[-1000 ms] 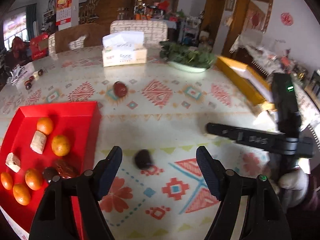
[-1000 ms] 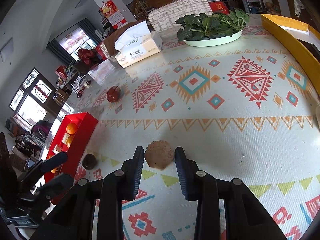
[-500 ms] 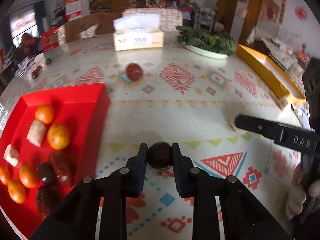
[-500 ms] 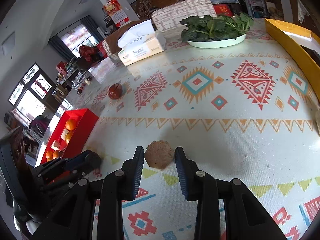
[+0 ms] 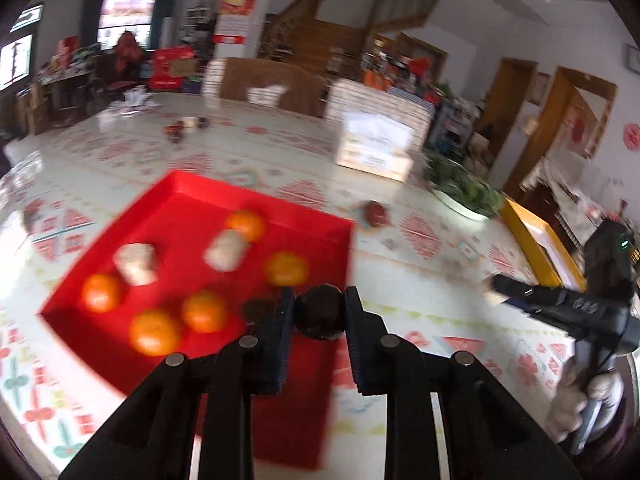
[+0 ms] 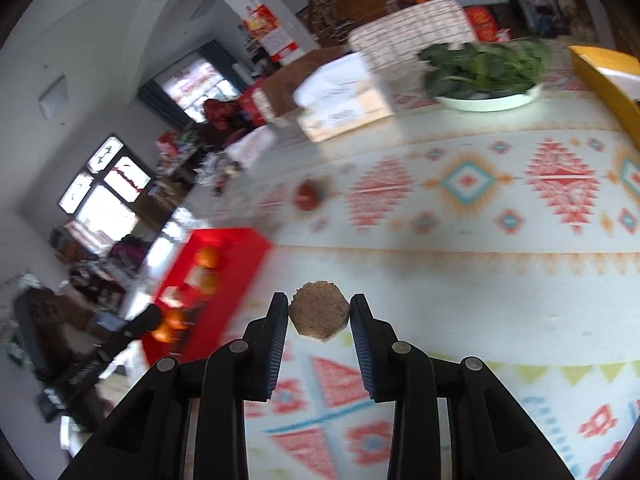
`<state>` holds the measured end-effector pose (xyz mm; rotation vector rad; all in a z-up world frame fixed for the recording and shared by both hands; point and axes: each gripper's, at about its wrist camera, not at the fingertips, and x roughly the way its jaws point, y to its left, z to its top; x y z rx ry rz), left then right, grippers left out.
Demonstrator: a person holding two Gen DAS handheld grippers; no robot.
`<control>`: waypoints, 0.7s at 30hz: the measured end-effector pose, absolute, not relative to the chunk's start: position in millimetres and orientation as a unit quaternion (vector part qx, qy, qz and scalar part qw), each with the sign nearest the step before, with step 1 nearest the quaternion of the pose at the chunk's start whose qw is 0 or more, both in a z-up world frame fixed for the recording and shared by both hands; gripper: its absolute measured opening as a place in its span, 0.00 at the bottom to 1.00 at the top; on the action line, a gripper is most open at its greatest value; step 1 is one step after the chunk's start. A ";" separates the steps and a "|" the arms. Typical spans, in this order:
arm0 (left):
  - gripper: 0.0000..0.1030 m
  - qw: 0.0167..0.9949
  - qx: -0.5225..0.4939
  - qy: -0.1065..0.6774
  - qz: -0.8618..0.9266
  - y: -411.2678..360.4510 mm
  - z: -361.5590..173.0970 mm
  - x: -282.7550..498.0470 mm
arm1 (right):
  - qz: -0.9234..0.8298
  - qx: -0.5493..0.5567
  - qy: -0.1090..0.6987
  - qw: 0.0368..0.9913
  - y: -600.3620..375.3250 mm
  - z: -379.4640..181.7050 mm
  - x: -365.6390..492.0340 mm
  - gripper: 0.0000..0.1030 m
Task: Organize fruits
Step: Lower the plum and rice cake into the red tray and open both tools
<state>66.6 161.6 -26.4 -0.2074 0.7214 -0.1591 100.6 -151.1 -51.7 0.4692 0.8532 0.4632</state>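
Observation:
My left gripper is shut on a dark round fruit and holds it above the right edge of the red tray. In the tray lie several oranges, two pale chunks and a dark fruit. My right gripper is shut on a tan six-sided piece, lifted off the patterned tablecloth. The red tray lies to its left. A dark red fruit rests on the cloth beyond the tray, the same dark red fruit showing in the right wrist view.
A tissue box and a plate of greens stand at the back of the table. A yellow box lies along the right side. The right gripper and a hand show at the right. Small fruits sit far off.
The left gripper shut on the dark fruit, then lifted it and swung left over the red tray. The right gripper, still gripping the tan piece, rose a little off the cloth.

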 end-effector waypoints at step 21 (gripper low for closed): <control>0.34 0.911 -0.177 0.370 -0.032 250.5 -65.0 66.7 | 0.308 0.107 0.493 0.807 84.5 -60.9 162.1 0.34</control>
